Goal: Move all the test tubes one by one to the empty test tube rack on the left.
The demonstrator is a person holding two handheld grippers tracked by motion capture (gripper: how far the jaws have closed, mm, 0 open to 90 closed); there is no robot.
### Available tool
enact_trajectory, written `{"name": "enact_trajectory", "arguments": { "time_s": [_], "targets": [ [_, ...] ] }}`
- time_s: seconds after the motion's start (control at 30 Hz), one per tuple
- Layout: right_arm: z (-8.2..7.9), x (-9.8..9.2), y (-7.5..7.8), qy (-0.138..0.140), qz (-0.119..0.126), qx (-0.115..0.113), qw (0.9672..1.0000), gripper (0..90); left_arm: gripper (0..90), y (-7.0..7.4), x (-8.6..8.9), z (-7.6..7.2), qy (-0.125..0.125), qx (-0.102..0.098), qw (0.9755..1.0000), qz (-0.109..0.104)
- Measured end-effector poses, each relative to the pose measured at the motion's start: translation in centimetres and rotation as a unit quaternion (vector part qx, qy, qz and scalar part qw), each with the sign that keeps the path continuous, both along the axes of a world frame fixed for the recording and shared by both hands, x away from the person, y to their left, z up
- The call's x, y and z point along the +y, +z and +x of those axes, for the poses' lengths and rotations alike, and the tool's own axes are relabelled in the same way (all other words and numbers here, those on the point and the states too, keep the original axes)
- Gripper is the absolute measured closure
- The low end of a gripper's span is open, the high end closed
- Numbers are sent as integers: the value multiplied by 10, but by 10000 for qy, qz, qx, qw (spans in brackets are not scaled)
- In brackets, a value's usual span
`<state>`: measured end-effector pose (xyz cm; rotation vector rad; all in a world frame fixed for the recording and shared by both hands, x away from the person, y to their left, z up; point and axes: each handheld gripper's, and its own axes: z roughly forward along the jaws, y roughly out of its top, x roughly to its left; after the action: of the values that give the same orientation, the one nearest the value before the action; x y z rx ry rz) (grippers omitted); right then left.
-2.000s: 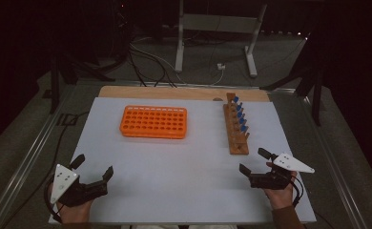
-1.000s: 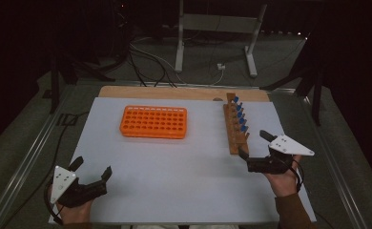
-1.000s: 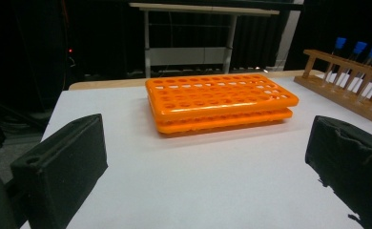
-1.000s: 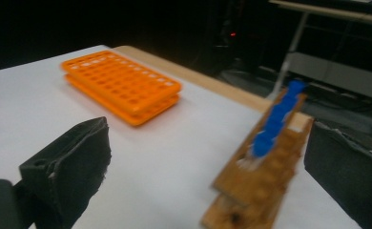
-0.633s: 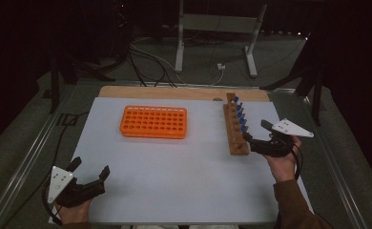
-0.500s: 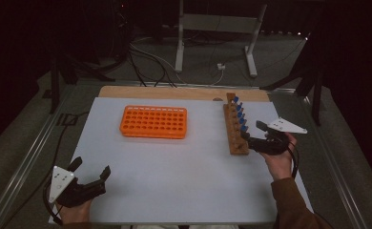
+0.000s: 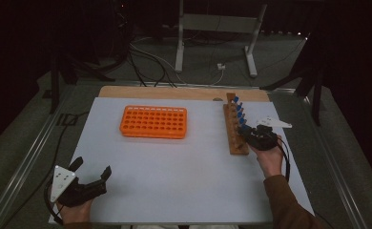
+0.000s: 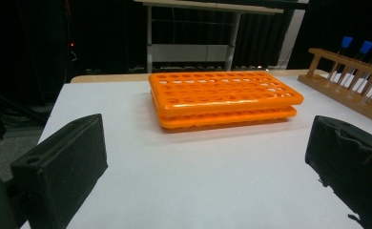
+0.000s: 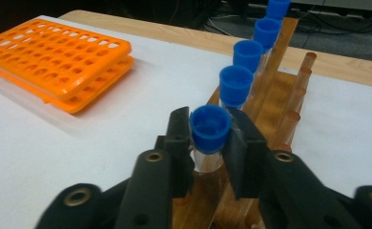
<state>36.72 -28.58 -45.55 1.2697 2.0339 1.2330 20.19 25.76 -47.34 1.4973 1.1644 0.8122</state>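
A wooden rack (image 7: pixel 232 129) at the table's right carries a row of blue-capped test tubes (image 7: pixel 238 109). My right gripper (image 7: pixel 247 135) has just been closing and now its pads press on the nearest blue-capped tube (image 9: pixel 209 129), which still stands in the wooden rack (image 9: pixel 270 102). An orange tube rack (image 7: pixel 154 121) with empty holes lies at the centre left; it appears as the orange rack (image 8: pixel 222 98) ahead of my left gripper (image 8: pixel 208 167). My left gripper (image 7: pixel 91 172) rests open near the table's front left corner, nothing between its jaws.
The white table sheet (image 7: pixel 174 167) covers a wooden board (image 7: pixel 174 92) that shows along the far edge. Metal rails (image 7: pixel 26 162) run beside the table. A stand's legs (image 7: pixel 215 43) and cables lie on the floor behind.
My right gripper moved forward and left from the table's right front to the wooden rack, sank, and closed on the nearest tube. The left gripper stayed put.
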Motion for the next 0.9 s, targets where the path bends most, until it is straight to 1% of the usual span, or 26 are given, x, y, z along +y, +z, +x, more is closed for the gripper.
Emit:
{"name": "enact_trajectory", "arguments": {
  "time_s": [0.1, 0.23, 0.27, 0.33, 0.37, 0.53, 0.67, 0.8, 0.9],
  "targets": [
    [1, 1, -1, -38, 22, 8, 10000, 745, 13, 0, 0, 0, -1, 1, 10000, 0],
    [1, 3, -1, -67, -11, -3, 10000, 744, 13, -1, 0, 1, -13, 9, 10000, 3],
    [1, 3, -1, -79, -18, 17, 10000, 743, 13, -1, -1, 1, -19, 17, 10000, 7],
    [3, 5, -4, -106, -107, 97, 9998, 754, 13, -1, -1, 1, -28, 26, 10000, 21],
    [2, 5, -5, -142, -136, 70, 9998, 761, 13, -1, -1, 1, -24, 23, 10000, 21],
    [0, 3, 0, -181, -74, -35, 9998, 765, 13, -1, -1, 1, -18, 54, 10000, 31],
    [-3, 1, 12, -191, -83, -177, 9996, 766, 13, -2, -2, 2, -19, 80, 10000, 49],
    [-6, -1, 24, -176, 0, -294, 9994, 766, 13, -3, -3, 2, -26, 110, 9999, 60],
    [-9, -2, 33, -164, 2, -410, 9990, 766, 13, -3, -3, 3, -36, 124, 9999, 70]
  ]
}}
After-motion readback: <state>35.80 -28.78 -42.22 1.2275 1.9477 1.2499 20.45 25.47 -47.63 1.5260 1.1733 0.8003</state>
